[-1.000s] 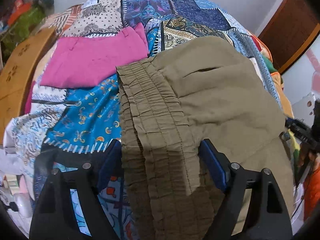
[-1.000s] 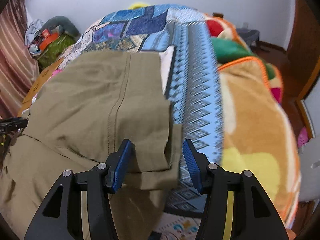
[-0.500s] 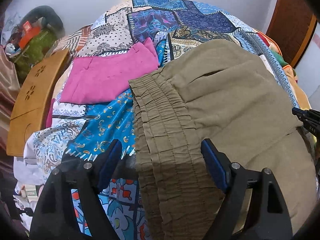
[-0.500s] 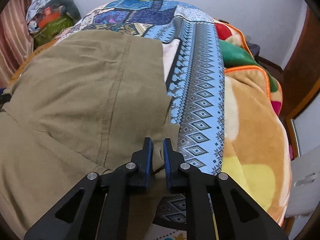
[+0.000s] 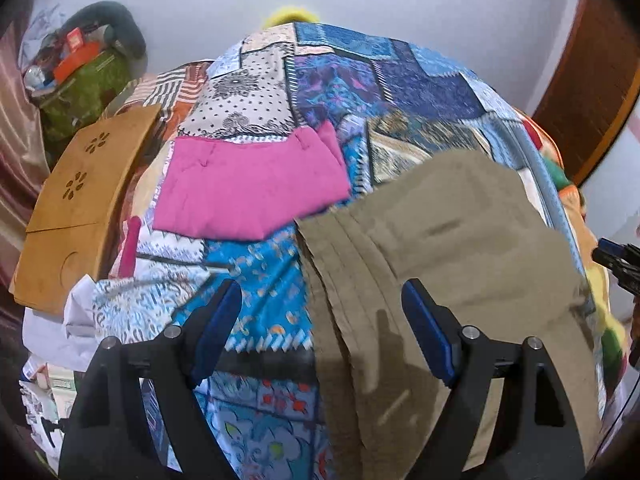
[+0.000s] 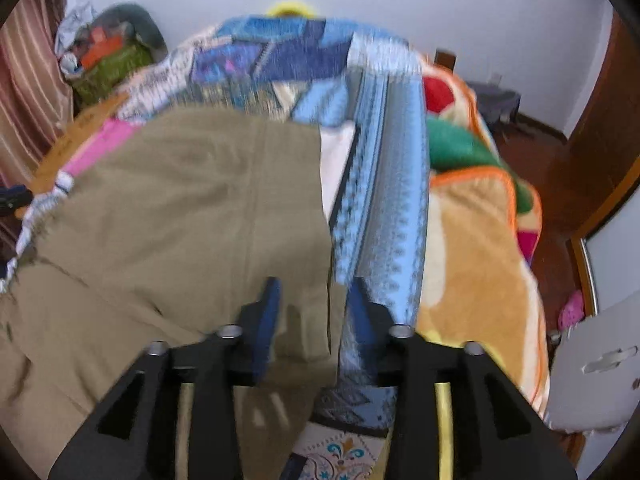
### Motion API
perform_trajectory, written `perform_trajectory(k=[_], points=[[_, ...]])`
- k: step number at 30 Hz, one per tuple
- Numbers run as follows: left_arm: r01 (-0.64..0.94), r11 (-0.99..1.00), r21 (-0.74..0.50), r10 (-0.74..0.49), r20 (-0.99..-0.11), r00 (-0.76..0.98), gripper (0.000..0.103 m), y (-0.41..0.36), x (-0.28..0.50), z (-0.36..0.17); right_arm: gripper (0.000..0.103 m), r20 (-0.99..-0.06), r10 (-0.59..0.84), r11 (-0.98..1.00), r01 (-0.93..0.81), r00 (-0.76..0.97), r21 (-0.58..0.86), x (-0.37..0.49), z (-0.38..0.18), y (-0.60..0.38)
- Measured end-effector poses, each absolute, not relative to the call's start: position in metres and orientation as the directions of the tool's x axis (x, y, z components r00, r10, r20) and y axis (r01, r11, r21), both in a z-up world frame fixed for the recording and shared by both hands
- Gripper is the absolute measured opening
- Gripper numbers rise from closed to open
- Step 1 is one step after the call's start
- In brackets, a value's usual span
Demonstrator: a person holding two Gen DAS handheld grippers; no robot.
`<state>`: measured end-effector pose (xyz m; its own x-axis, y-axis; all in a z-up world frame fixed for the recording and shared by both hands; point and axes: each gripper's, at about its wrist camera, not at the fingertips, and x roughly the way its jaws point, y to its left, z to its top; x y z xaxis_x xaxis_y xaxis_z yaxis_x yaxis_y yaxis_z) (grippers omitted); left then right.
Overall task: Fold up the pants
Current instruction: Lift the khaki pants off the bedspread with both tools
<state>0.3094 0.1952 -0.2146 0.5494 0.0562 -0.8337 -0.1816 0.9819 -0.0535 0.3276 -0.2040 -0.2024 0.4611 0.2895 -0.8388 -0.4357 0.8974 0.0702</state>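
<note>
Olive-green pants (image 5: pixel 460 248) lie folded on the patchwork bedspread (image 5: pixel 360 80), the gathered waistband toward my left gripper. My left gripper (image 5: pixel 320 296) hovers wide open above the waistband edge, touching nothing. In the right wrist view the pants (image 6: pixel 180 208) fill the left half, their hem end near the blue patterned strip. My right gripper (image 6: pixel 315 286) is above that hem corner, its jaws opening, and the cloth shows in the gap but lies below the pads, not pinched. The right gripper's tip (image 5: pixel 618 264) shows at the left view's right edge.
A folded pink garment (image 5: pixel 248 192) lies on the bed beyond the waistband. A wooden board (image 5: pixel 76 208) leans at the bed's left side, with a green bag pile (image 5: pixel 88 80) behind it. An orange blanket (image 6: pixel 480 260) covers the bed's right side. A white object (image 6: pixel 592 380) stands at the far right.
Both grippers have risen away from the pants. The right gripper was open, shut at the hem corner half a second ago, and now stands apart again. The left stayed open.
</note>
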Motion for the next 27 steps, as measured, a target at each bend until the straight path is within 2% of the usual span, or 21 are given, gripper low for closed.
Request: perform_trajectory(k=[6, 21, 23, 25, 27], points=[[-0.197, 0.976, -0.091, 0.023, -0.859, 0.512, 0.083, 0.215, 0.353, -0.232, 0.049, -0.795, 0.321, 0.896, -0.436, 0.515, 0.079, 0.362, -0.188, -0.187], [-0.184, 0.973, -0.141, -0.053, -0.907, 0.418, 0.083, 0.227, 0.410, -0.299, 0.049, -0.827, 0.282, 0.908, -0.414, 0.486, 0.066, 0.468, -0.250, -0.137], [-0.175, 0.973, -0.152, -0.066, -0.904, 0.421, 0.079, 0.226, 0.410, -0.302, 0.049, -0.824, 0.304, 0.908, -0.408, 0.478, 0.098, 0.474, -0.255, -0.139], [-0.167, 0.971, -0.172, -0.086, -0.901, 0.426, 0.070, 0.225, 0.409, -0.303, 0.049, -0.818, 0.326, 0.903, -0.411, 0.474, 0.122, 0.476, -0.259, -0.137], [-0.160, 0.968, -0.196, -0.111, -0.898, 0.426, 0.061, 0.223, 0.410, -0.302, 0.039, -0.829, 0.356, 0.887, -0.435, 0.430, 0.155, 0.477, -0.264, -0.132]])
